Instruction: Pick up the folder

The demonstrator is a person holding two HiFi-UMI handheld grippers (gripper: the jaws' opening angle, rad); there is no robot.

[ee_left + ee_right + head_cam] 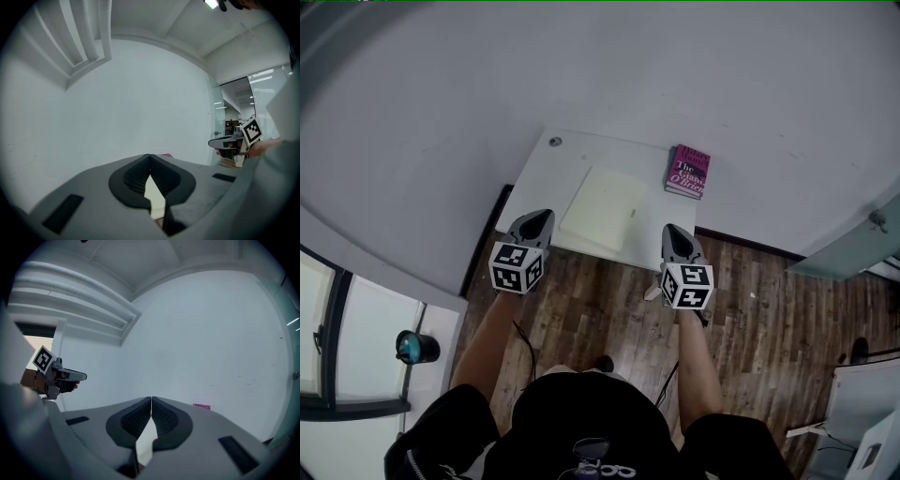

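White table (546, 169) against bare wall (675, 66); folder (603, 208) flat on it, pink book (687, 171) just right of folder. Flanking folder: left gripper (544, 217) and right gripper (671, 231), both pressed together, empty. Risk: closed jaws likely shove the thin folder rather than pinch it.

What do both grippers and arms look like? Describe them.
The left gripper and right gripper each have a grey tapering body, black ribbed pads and a white cube with black square markers. Thin dark cables trail below them. The forearms are bare; the clothing is black.
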